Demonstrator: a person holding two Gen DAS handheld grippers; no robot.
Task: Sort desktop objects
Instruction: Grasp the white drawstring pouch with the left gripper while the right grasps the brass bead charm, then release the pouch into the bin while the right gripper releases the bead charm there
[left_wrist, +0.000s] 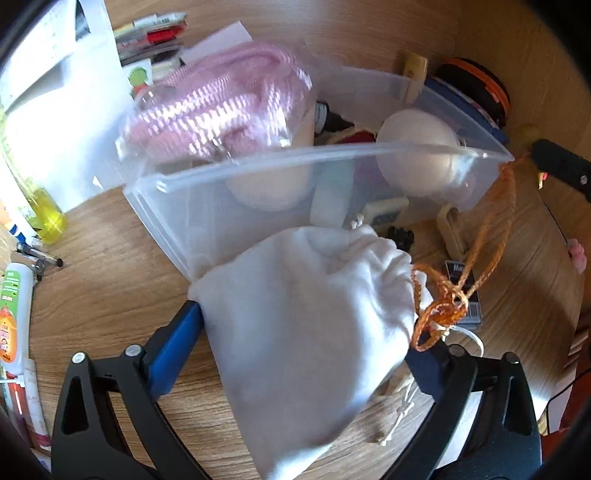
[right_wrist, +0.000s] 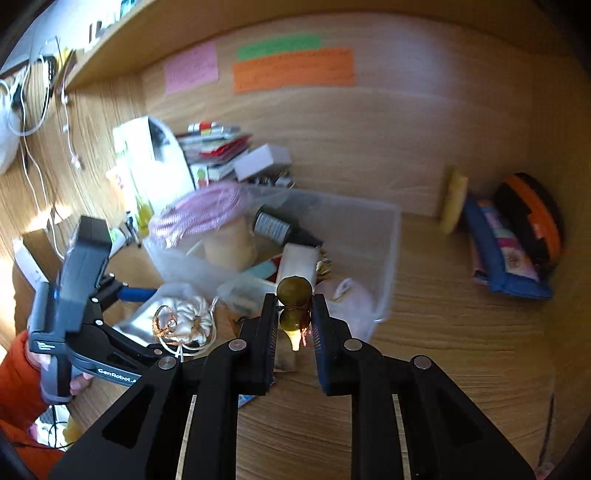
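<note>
My left gripper (left_wrist: 306, 332) is shut on a white drawstring pouch (left_wrist: 306, 317) with an orange cord (left_wrist: 480, 258), held just above the desk against the near wall of a clear plastic bin (left_wrist: 295, 173). The cord runs up to the right gripper, which shows at the right edge (left_wrist: 561, 166). The bin holds a bagged pink cord (left_wrist: 221, 107), a white ball (left_wrist: 417, 147), a dark bottle and other small items. My right gripper (right_wrist: 295, 321) is shut on a small olive gourd charm (right_wrist: 293, 306) over the bin's near right corner (right_wrist: 384, 295). The left gripper and pouch (right_wrist: 184, 321) show at left.
A yellow bottle (left_wrist: 44, 214), pens and tubes lie left of the bin. A white box and a stack of packets (left_wrist: 151, 37) stand behind it. An orange-black round case (right_wrist: 532, 214), a blue pouch (right_wrist: 502, 258) and a yellow sponge (right_wrist: 454, 199) sit at right.
</note>
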